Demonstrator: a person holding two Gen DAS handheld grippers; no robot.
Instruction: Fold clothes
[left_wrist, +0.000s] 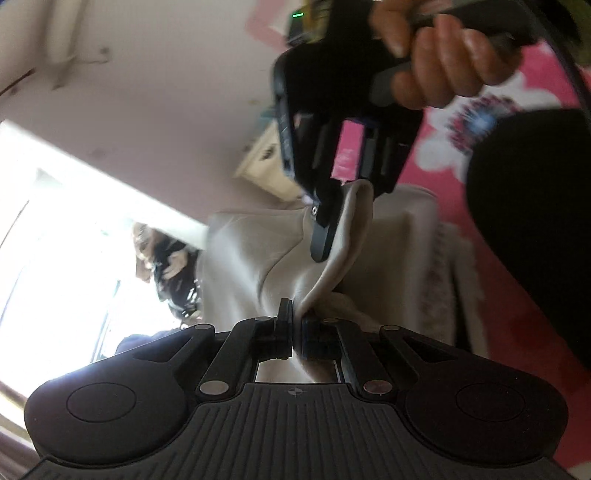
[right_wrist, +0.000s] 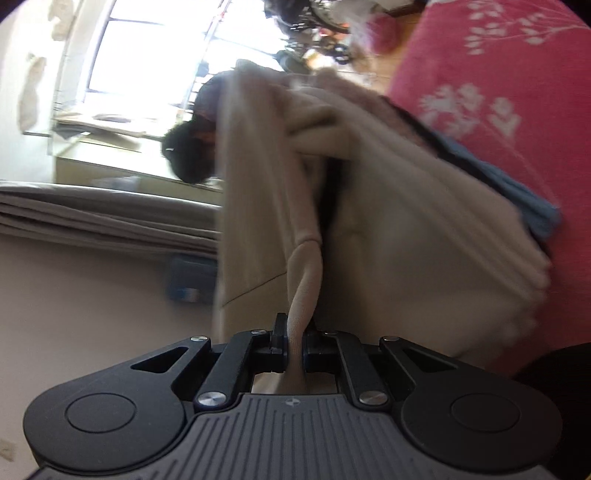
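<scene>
A beige knit garment (left_wrist: 258, 258) hangs in the air, lifted off the pink bed. My left gripper (left_wrist: 295, 317) is shut on an edge of it. In the left wrist view my right gripper (left_wrist: 332, 229) comes down from above, held by a hand, and pinches the same edge higher up. In the right wrist view my right gripper (right_wrist: 294, 339) is shut on a twisted strip of the garment (right_wrist: 406, 229), whose body hangs bunched ahead. Both views are tilted sideways and blurred.
A pink bedspread with white flowers (right_wrist: 498, 74) (left_wrist: 480, 221) lies under the garment. A blue cloth (right_wrist: 532, 206) lies on it beside the garment. A bright window (right_wrist: 155, 48), curtain folds (right_wrist: 92, 214) and a dark-haired person (right_wrist: 192, 147) are behind.
</scene>
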